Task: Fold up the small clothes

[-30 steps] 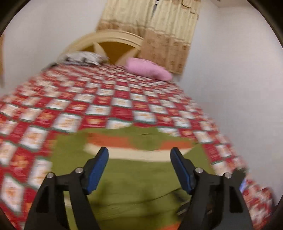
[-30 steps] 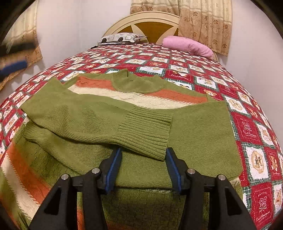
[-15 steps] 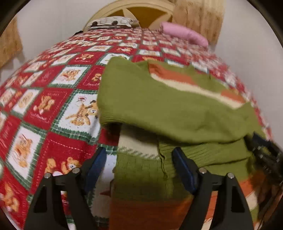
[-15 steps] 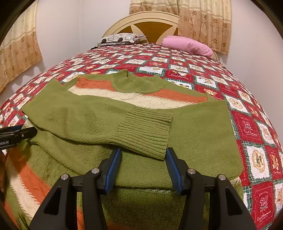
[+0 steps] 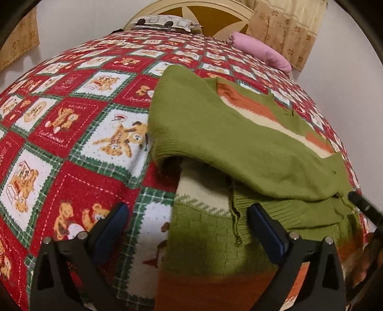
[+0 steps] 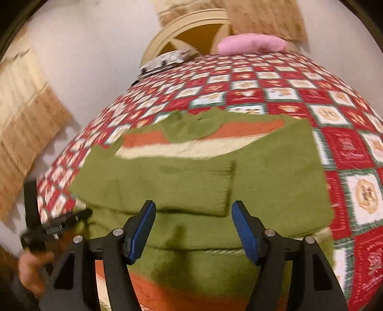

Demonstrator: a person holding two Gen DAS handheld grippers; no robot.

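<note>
A green knitted sweater (image 5: pixel 239 148) with orange and cream stripes lies flat on the bed, both sleeves folded across its chest. In the right wrist view the sweater (image 6: pixel 275 181) fills the middle, a ribbed cuff (image 6: pixel 225 189) on top. My left gripper (image 5: pixel 189 229) is open and empty, low over the sweater's left edge near the hem. My right gripper (image 6: pixel 194 224) is open and empty, just above the lower body of the sweater. The left gripper also shows at the left edge of the right wrist view (image 6: pixel 55 227), held by a hand.
The bed has a red, white and green patchwork quilt (image 5: pixel 71 124). A pink pillow (image 6: pixel 251 44), a grey patterned pillow (image 5: pixel 162 22) and a cream headboard (image 6: pixel 191 31) are at the far end. White walls and beige curtains (image 6: pixel 26 124) surround the bed.
My left gripper swung down to the sweater's left edge and moved closer. My right gripper shifted and tilted, blurring its view. The sweater has not moved.
</note>
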